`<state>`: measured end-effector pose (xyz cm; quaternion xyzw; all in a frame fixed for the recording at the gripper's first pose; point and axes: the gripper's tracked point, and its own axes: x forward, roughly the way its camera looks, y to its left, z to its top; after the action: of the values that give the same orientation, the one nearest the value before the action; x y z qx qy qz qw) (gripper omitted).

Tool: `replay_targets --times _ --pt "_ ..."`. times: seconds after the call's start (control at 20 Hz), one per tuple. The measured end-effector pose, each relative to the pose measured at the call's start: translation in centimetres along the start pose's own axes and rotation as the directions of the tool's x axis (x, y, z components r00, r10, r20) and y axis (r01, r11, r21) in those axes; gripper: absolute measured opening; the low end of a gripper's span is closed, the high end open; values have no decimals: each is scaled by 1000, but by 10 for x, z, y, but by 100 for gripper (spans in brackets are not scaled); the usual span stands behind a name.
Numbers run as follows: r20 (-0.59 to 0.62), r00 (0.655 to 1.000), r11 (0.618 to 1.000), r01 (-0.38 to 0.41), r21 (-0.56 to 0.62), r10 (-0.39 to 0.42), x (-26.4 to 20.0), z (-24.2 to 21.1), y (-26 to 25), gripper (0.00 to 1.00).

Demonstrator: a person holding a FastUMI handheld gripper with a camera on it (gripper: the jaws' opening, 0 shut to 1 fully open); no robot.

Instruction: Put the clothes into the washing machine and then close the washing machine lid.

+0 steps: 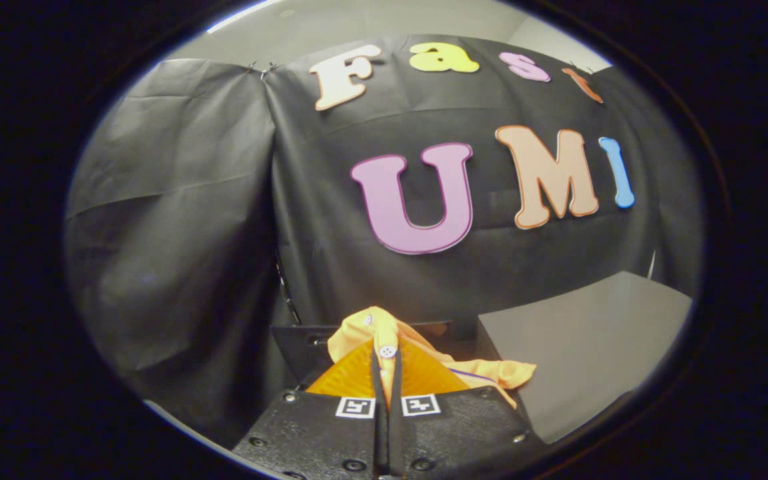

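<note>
Grey top (584, 340) behind gripper (387, 363)-pinched garment (424, 353)

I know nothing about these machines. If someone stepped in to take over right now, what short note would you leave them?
Tool: fingers closed together, pinching a yellow-orange garment with a white button, lifted up facing the booth's black cloth wall.
A grey surface lies ahead to the right; a dark panel sits just behind the garment.
Done: garment picked up.
Left: carry it to the washing machine, drop it in, close the lid.
</note>
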<state>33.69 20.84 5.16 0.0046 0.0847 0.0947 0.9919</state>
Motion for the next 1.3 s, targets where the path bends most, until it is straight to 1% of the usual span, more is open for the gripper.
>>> replay_targets --times 0.4,0.65,0.8,1.0,1.1,1.2,1.3 --pt "-132 991 999 -21 44 26 29 -106 13 0" --pt "-221 975 999 -26 44 35 46 -175 14 0" --pt "-285 957 998 -33 49 45 58 -217 14 1" --pt "-375 925 998 -59 24 63 65 -258 22 1" --pt "-421 906 998 -64 -22 49 71 -279 24 1" --pt "-484 874 996 -72 -44 42 76 -303 28 2" --pt "-550 835 995 -68 -67 20 81 -325 32 2"
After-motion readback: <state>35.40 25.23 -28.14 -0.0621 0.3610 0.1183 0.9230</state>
